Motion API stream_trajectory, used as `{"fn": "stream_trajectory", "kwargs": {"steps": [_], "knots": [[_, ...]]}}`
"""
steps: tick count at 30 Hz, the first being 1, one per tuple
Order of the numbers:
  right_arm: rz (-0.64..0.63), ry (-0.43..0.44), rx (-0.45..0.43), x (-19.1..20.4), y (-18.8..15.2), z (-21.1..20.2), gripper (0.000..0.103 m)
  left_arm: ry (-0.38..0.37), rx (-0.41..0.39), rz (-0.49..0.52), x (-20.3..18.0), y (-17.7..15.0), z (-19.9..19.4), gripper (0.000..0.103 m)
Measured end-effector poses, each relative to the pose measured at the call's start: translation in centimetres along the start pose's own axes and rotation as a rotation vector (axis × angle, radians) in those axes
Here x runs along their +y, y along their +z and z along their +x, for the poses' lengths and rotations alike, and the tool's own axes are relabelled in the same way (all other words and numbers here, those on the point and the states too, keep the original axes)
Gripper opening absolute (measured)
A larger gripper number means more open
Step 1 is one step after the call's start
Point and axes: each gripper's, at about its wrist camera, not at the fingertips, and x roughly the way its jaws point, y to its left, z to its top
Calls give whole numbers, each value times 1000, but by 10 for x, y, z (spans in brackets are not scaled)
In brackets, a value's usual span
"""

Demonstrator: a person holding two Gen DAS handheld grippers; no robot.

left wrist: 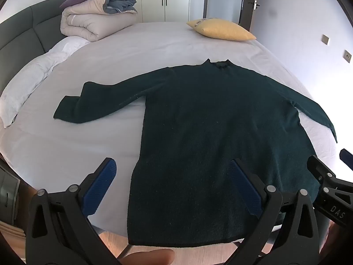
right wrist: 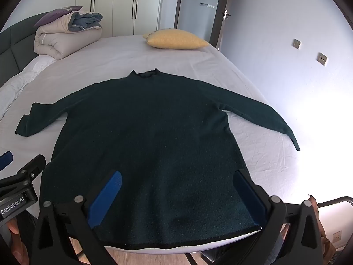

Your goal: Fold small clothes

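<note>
A dark green long-sleeved sweater (left wrist: 211, 119) lies flat on the bed, collar far, hem at the near edge, both sleeves spread out. It also shows in the right wrist view (right wrist: 145, 128). My left gripper (left wrist: 172, 167) is open and empty, hovering above the hem's left corner, with its blue pads (left wrist: 101, 187) wide apart. My right gripper (right wrist: 178, 178) is open and empty above the hem's right part. The right gripper shows at the right edge of the left wrist view (left wrist: 326, 176); the left gripper shows at the left edge of the right wrist view (right wrist: 19, 165).
The bed has a pale sheet (left wrist: 136, 44). A folded duvet (left wrist: 92, 19) and a yellow pillow (left wrist: 220, 29) lie at the far side. A white crumpled cover (left wrist: 33, 79) lies along the dark headboard (left wrist: 19, 37). Wooden floor (left wrist: 154, 249) is below the near edge.
</note>
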Motion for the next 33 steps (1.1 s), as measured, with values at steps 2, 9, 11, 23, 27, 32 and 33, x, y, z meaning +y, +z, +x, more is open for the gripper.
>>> {"fn": "stream_trajectory", "kwargs": {"steps": [2,9,11,23,27,32,33], "knots": [[0,1,0,0,0,0,103,-3,1,0,0,0,0,103],[0,0,1,0,-1,1,103,0,0,-2,-1,-3,1,103],[1,0,1,0,-1,1,103,2,0,-3,-1,-4,0,103],[1,0,2,0,-2,2,103,-2,8,3,0,-3,3,103],[2,0,3,0,-3,3,103,-3,8,3,1,-3,3,103],[1,0,3,0,-3,3,103,-2,10,4,0,-2,3,103],[2,1,3,0,-3,3,103,-2,10,3,0,-3,4,103]]}}
